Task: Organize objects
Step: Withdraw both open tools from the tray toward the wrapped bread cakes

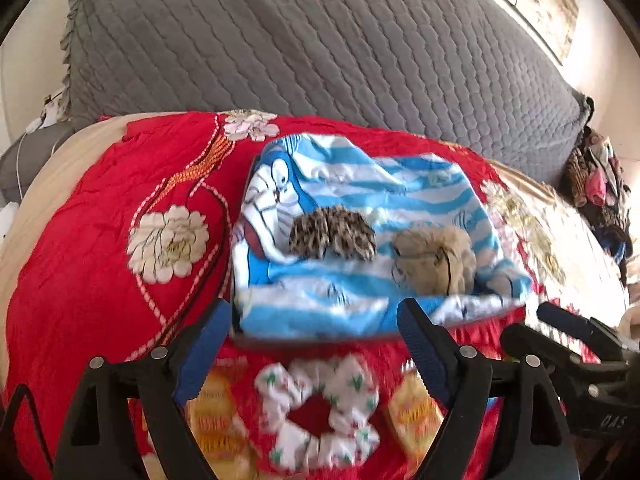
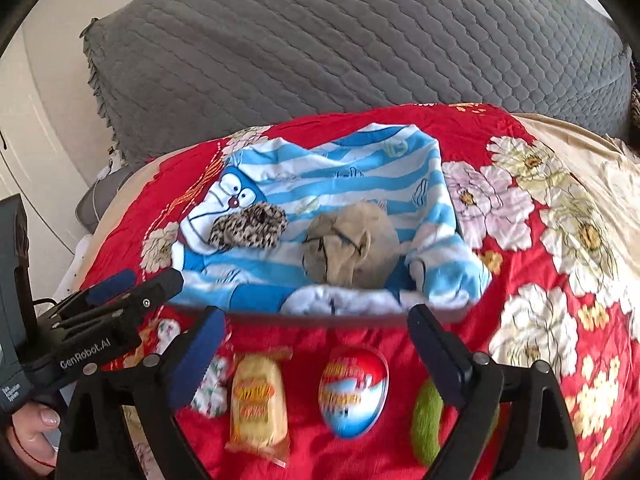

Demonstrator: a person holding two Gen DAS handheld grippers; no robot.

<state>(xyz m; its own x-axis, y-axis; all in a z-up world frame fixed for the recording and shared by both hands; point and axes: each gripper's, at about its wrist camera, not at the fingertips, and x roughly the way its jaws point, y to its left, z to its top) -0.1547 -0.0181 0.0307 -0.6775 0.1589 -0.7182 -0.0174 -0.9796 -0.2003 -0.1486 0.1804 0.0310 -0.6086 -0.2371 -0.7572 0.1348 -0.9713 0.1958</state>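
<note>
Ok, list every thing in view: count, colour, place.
scrunchies: two in the lined box, leopard and tan; one white floral in front; one green, front right
box liner: one, blue-white striped cartoon cloth
snack packet: yellow, one in right view, two in left view, front
egg-shaped pack: one, red-white-blue, front
bedspread: one, red floral
pillow: one, grey quilted, behind
left gripper: open
right gripper: open
</note>
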